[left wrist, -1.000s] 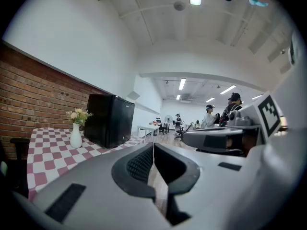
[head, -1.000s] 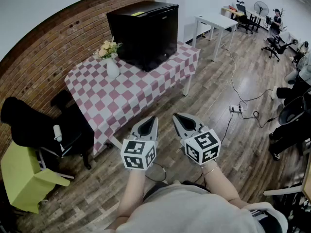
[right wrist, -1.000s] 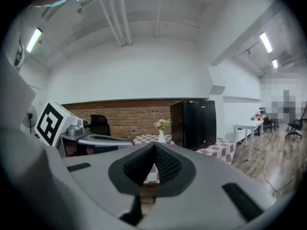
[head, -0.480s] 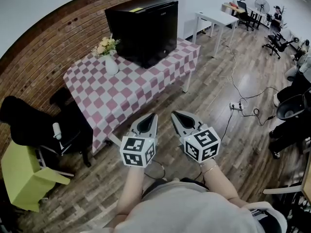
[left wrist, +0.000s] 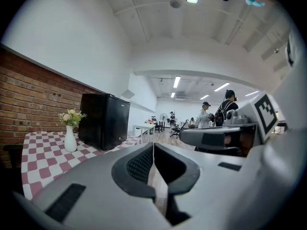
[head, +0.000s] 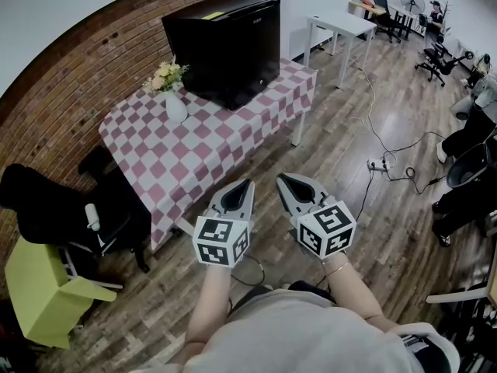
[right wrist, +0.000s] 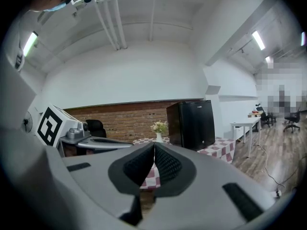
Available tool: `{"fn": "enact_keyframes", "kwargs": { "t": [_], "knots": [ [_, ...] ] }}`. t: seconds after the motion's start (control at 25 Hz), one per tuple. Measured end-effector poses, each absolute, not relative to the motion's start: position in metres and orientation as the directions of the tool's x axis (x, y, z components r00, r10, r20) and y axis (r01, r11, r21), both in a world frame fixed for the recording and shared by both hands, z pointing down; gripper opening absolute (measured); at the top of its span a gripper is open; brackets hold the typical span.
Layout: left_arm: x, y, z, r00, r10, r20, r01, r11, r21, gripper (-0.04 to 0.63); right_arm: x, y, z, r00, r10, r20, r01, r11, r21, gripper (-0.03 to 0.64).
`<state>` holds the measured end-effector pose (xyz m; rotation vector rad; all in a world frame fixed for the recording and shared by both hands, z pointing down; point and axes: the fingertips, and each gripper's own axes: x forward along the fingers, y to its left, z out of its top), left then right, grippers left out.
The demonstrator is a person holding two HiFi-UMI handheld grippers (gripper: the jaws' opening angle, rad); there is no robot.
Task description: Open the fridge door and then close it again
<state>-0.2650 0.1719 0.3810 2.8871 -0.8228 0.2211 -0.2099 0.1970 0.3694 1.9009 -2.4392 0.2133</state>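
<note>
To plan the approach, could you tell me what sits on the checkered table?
A black fridge, door shut, and a white vase of flowers beside it. The cloth hides the tabletop; the fridge's inside is unseen.

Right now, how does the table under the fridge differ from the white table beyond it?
The checked-cloth table is covered in red and white; the white table is uncovered. The checked-cloth table carries the black mini fridge and a vase of flowers; the white table shows nothing on it. Both stand on the wood floor.
</note>
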Motion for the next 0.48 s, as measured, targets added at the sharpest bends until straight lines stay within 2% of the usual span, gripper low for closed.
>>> {"fn": "enact_keyframes", "kwargs": {
  "t": [0.12, 0.4, 0.48],
  "knots": [
    [-0.269, 0.167, 0.383, 0.848, -0.499, 0.179, -0.519, -0.851, 0.084, 0.008, -0.213, 0.196, 0.373, -0.222, -0.968, 0.12, -0.973, 0.213, -0.085, 0.008],
    [-0.279, 0.149, 0.381, 0.859, -0.482, 0.173, -0.5, -0.862, 0.079, 0.008, -0.22, 0.186, 0.374, -0.197, -0.972, 0.126, -0.979, 0.188, -0.08, 0.089],
    [-0.279, 0.144, 0.378, 0.86, -0.485, 0.16, -0.501, -0.861, 0.081, 0.008, -0.221, 0.182, 0.371, -0.198, -0.972, 0.124, -0.979, 0.19, -0.07, 0.094]
  ]
}}
